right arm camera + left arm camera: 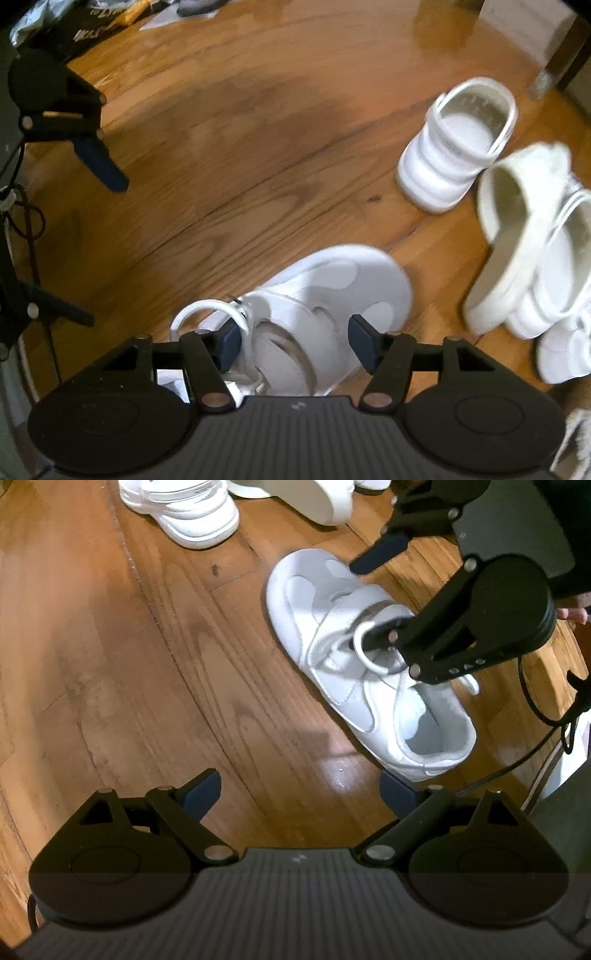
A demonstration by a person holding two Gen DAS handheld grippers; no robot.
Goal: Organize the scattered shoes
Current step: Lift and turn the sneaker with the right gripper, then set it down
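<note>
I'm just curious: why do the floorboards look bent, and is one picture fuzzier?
Both views: the fisheye lens bows the wooden floor. Right wrist view: the white sneaker and sandal look motion-smeared. Left wrist view: sharper, with window glare.
</note>
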